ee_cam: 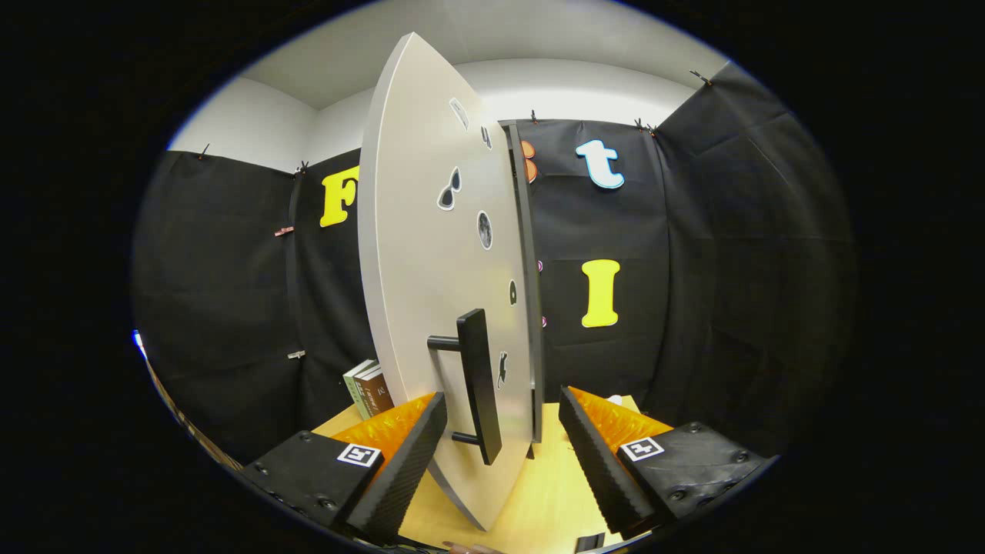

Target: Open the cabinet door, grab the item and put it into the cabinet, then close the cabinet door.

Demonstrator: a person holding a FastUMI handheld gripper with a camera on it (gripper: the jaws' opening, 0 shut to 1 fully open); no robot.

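One cabinet door (431, 261) stood ajar, inside hidden.
Gripper (504, 450) fingers were spread wide, empty, flanking the door's handle (479, 385).

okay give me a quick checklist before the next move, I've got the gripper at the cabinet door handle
1. Gripper open: ok, the fingers stand wide apart.
2. Black door handle between the fingers: ok, it sits in the gap, closer to the left finger.
3. Fingers pressing on the handle: not ok, neither finger closes on it yet.
4. Cabinet door swung out: ok, it stands edge-on, away from the cabinet frame.
5. Item to put away located: cannot tell; books stand behind the door on the wooden table.
6. Space inside the cabinet: cannot tell, the door hides it.
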